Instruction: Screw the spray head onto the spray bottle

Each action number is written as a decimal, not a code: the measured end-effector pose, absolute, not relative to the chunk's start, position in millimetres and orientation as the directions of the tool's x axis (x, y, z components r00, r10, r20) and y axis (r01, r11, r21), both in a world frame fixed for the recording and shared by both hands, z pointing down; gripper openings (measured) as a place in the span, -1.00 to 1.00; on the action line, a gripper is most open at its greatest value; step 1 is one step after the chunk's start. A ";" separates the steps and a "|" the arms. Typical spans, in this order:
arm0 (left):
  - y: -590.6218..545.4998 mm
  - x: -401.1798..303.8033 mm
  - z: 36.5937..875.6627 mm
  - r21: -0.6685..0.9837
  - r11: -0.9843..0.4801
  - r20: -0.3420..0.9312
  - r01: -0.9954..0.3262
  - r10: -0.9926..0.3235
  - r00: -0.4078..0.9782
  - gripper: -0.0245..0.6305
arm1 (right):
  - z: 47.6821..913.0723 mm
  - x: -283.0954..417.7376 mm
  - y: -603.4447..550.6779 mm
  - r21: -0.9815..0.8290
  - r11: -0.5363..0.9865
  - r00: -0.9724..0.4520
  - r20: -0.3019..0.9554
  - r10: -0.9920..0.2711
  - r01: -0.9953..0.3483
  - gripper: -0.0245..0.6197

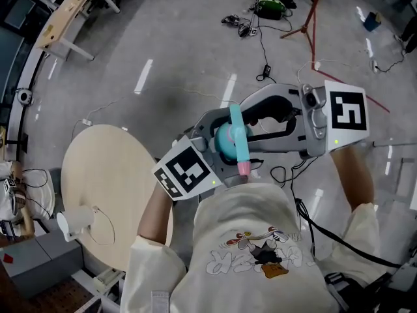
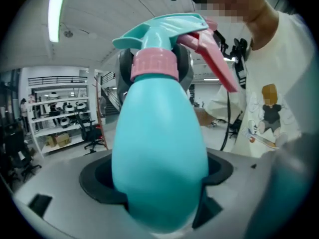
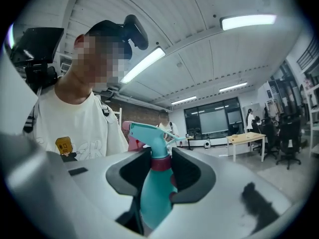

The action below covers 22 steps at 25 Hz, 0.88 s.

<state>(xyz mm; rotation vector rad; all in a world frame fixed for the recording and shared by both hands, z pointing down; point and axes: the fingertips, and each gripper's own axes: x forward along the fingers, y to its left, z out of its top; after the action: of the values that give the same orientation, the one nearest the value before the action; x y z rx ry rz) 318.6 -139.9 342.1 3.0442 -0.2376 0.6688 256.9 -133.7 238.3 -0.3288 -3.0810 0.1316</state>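
A teal spray bottle [image 1: 226, 143] is held in front of the person's chest, between both grippers. My left gripper [image 2: 159, 179] is shut on the bottle's wide body [image 2: 159, 148]. The teal spray head [image 2: 167, 29] with its pink trigger [image 2: 215, 59] sits on the neck over a pink collar [image 2: 154, 63]. My right gripper [image 3: 160, 169] has its jaws around that collar [image 3: 160, 163], and the pads touch it on both sides. The right gripper's fingers [image 2: 124, 67] show behind the collar in the left gripper view. In the head view the right gripper [image 1: 244, 133] reaches in from the right and the left gripper [image 1: 220, 147] from the lower left.
A round wooden table [image 1: 111, 188] stands to the left with a small white object [image 1: 75, 222] near its edge. Cables [image 1: 263, 64] and a red stand [image 1: 314, 25] lie on the floor ahead. A wooden desk [image 1: 65, 12] is at the far left.
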 end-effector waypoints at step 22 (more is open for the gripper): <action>-217.0 257.0 350.5 -0.124 -0.673 0.412 -0.729 -0.703 0.579 0.40 | 249.7 221.1 -187.0 -0.121 0.936 -0.941 -0.025 -0.337 -0.332 -0.51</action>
<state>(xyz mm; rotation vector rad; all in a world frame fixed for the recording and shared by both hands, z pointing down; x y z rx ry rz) 257.0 -217.0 350.5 2.7386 -1.2435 0.6745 221.1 -187.0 249.7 0.5418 -3.1348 0.1833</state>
